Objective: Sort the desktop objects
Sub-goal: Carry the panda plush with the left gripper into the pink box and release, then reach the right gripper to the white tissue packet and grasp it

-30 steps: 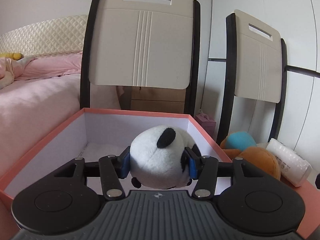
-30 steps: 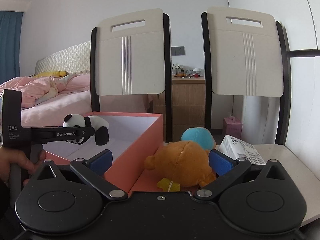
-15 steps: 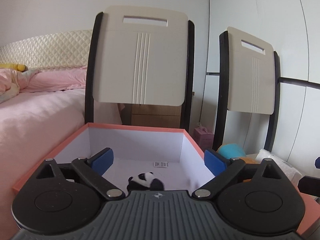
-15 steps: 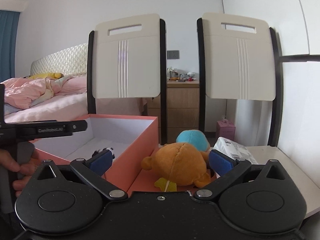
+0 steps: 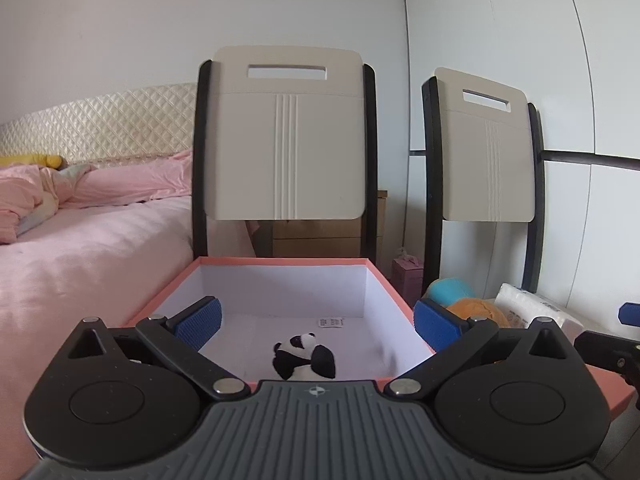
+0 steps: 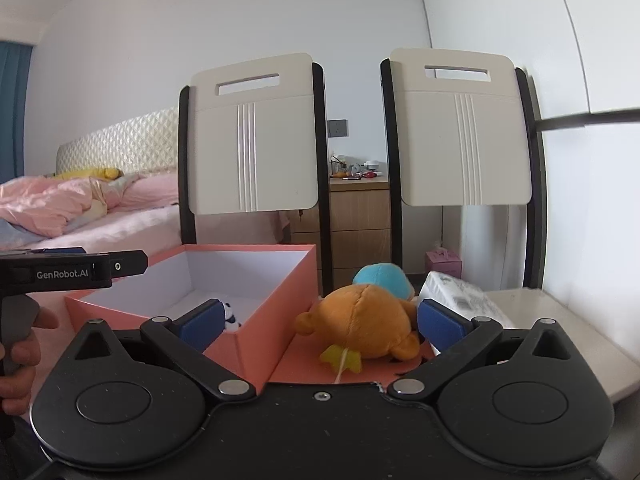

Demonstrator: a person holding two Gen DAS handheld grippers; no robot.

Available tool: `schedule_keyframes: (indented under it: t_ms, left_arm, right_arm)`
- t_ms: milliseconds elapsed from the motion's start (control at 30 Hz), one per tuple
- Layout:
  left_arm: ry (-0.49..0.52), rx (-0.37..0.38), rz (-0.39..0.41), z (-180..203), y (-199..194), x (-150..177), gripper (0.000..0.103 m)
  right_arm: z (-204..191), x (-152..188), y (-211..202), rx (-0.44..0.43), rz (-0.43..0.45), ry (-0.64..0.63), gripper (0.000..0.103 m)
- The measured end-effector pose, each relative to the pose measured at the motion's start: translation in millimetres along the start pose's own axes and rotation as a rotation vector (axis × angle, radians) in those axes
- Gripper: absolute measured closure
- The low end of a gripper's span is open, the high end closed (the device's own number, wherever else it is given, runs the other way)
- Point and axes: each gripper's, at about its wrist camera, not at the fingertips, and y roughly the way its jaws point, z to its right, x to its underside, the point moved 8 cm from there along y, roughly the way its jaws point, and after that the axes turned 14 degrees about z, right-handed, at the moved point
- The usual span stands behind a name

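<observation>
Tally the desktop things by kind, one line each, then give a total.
Plush toys: 3, namely panda, orange plush, blue plush
Boxes: 1, the pink box
Tissue packs: 1, the white pack
Total: 5

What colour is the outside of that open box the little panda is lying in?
Salmon pink outside, white inside; the box shows best in the right wrist view.
</observation>
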Motion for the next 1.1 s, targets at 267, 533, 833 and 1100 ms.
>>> schedule_keyframes:
  t_ms: [267,533,833,1100]
  left_arm:
    - [-0.023,-0.007,0.026,-5,-11,3,0.0]
    - [-0.025,-0.008,0.031,-5,-12,11,0.0]
    - [-0.033,0.003,0.03,-4,-14,12,0.0]
    - [-0.028,0.017,0.02,-2,-14,14,0.0]
  right_arm:
    - [-8,19,-10,0.034,-0.035,-0.011,0.001]
    - [-10,23,-8,0.02,-0.048,0.002,0.001]
    - [-7,24,-13,0.032,-0.047,0.005,0.001]
    - [-4,21,-16,0.041,-0.044,0.039,0.001]
